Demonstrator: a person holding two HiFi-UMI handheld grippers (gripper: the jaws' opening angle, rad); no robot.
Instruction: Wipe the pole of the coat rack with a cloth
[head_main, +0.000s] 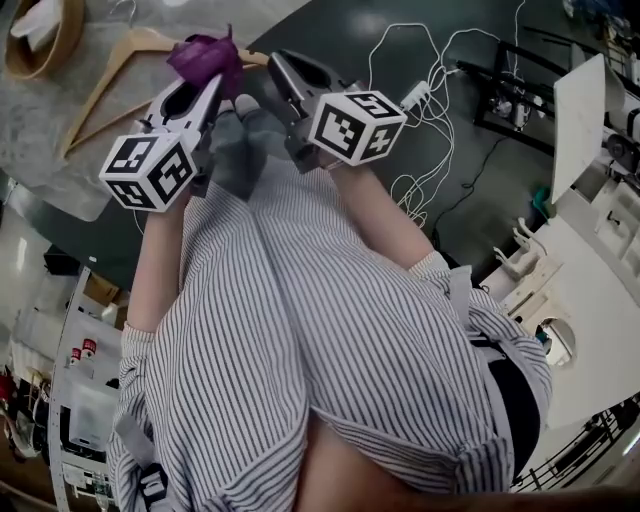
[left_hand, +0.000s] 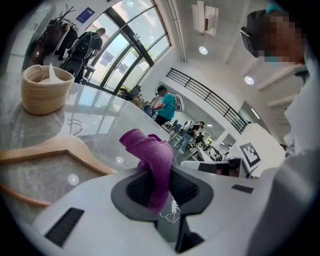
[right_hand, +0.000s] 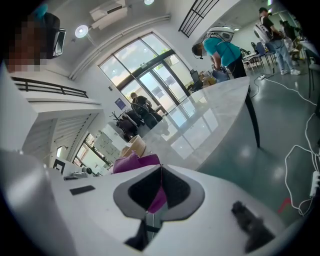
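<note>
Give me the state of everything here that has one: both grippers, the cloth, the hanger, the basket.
left gripper: shut on the purple cloth.
right gripper: jaws closed, a sliver of that cloth between them.
purple cloth: bunched, one end sticking up past the left jaws.
wooden hanger: lying flat on the marble table.
basket: upright on the table, something white inside.

Basket (head_main: 45, 35) at the desk's (head_main: 40, 130) far left corner, hanger (head_main: 110, 80) lying on the desk toward its right edge, cloth (head_main: 205, 55) in the left claw (head_main: 205, 78) over the hanger's right end, right claw (head_main: 275, 62) just right of it, cables (head_main: 430, 120) on the floor (head_main: 480, 40) further right.
</note>
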